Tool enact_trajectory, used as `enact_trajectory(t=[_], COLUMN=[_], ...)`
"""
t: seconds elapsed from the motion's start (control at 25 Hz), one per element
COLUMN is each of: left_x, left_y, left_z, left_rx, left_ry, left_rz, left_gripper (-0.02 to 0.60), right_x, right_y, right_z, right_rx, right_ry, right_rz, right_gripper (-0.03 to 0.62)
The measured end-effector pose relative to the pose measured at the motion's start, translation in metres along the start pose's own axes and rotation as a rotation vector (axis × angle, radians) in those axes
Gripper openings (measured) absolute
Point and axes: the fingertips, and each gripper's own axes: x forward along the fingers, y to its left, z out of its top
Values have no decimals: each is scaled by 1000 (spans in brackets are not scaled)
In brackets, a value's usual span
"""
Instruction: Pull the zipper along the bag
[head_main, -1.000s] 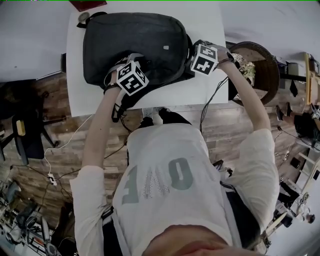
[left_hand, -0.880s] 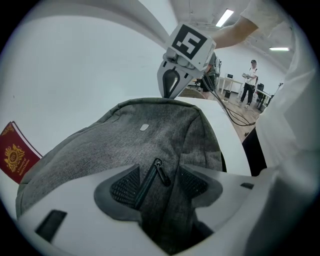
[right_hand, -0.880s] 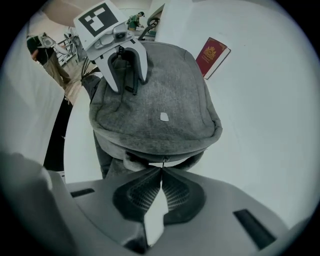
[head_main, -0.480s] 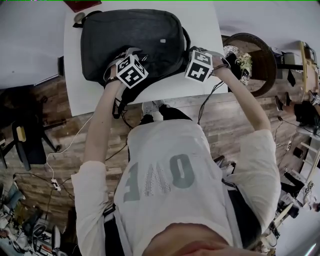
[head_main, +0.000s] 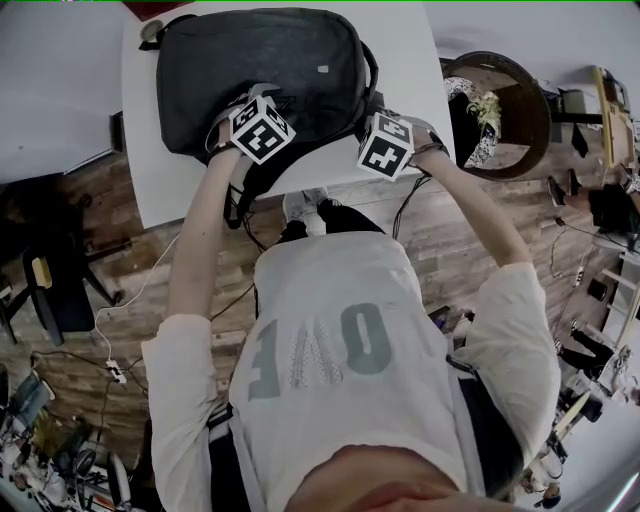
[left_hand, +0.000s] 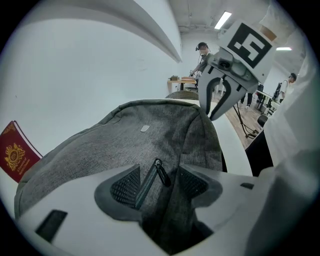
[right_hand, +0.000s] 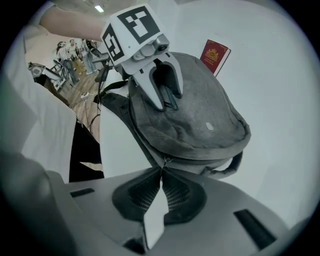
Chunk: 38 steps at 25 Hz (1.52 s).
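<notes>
The right gripper (right_hand: 161, 172), jaws pressed together, pinches the zipper pull (right_hand: 164, 161) at the lower right corner of a grey backpack (head_main: 270, 70), just inside the near edge of a white table (head_main: 410, 60). A strip of bare tabletop lies open to the right of the bag, and a narrower one runs along its lower edge. At centre left of the head view, the left gripper (left_hand: 159, 182) stands part-way closed on a bunched fold of the backpack's front, with a pocket zipper lying against its left pad. The backpack lies flat in the upper centre of the head view and fills most of the tabletop. A red booklet (head_main: 160, 8) sits at the table's upper left corner, beyond the bag. Below the table a wood-plank floor (head_main: 150, 250) carries trailing cables.
</notes>
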Motion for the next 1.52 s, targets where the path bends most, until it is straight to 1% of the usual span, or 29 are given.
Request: enact_trajectory(t=[0.12,0.2,0.4,0.56,0.64,0.8,0.88,0.96,1.0,1.08,1.12,1.24,1.32,1.44,1.52], left_x=[0,1,2,0,-1,0,1,2,1,-6,-15,-56,-84,-103,-100], left_y=[1,1,1,2,2,2,2,1,0,-3,-4,-10,-15,-18,-16], left_z=[0,1,1,2,1,1,5,8,9,7,5,-7,-26,-68,-87], left_rx=[-1,-1,-2,-19,-27,-27,-25,-24,-21,0,23,126,174,223,219], left_ry=[0,-2,-2,-5,-11,-11,-13,-21,-23,-9,5,33,78,187,220], left_rz=[0,-1,-1,-4,-4,8,17,18,17,19,25,40,27,7,2], left_gripper=[245,245,245,245,245,245,245,245,245,237,207,195,195,196,195], right_x=[4,8,12,16,21,26,26,28,30,31,31,32,32,32,32], right_y=[28,36,39,49,59,67,63,60,61,63,63,60,58,54,53], right_z=[12,16,21,36,44,55,54,50,47,43,43,42,39,34,34], right_rx=[34,74,200,311,342,345,409,464,464,426,406,354,340,323,313], right_ry=[-34,-51,-92,-125,-135,-144,-161,-163,-154,-139,-138,-143,-143,-141,-138], right_rz=[57,60,70,79,95,96,87,61,47,37,37,30,36,48,56], right_gripper=[34,34,34,34,34,35,35,34,33,32,32,32,31,32,32])
